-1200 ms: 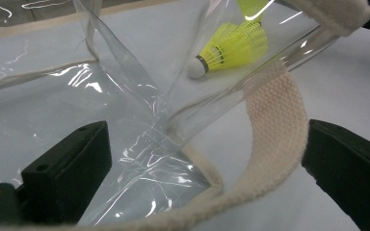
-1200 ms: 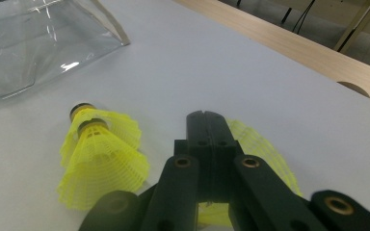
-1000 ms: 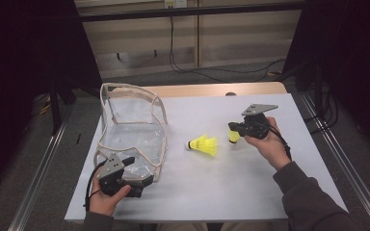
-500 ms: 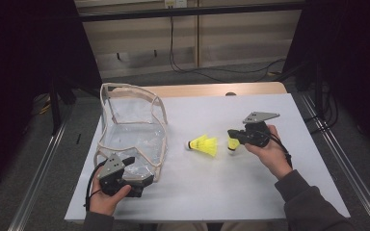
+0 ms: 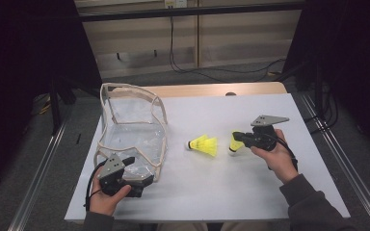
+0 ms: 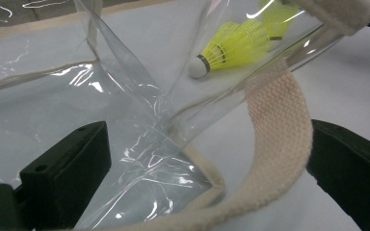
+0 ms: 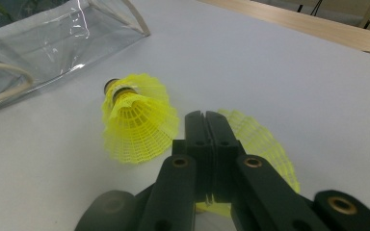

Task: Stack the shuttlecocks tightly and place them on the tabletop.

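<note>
White table (image 5: 318,192), grey floor (image 5: 43,159), pale wall panels (image 5: 221,43), cables (image 5: 183,60), dark surroundings.

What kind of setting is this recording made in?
Probably a lab recording station, not a home: a bare white table framed by metal floor rails, black cables trailing along the wall behind, and dark curtains at both sides.

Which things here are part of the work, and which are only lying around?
Part of the work:
- clear bag, open, held by left gripper
- shuttlecock pinched in right gripper
- second shuttlecock, lying on the table

Lying around:
- cables on the floor
</note>
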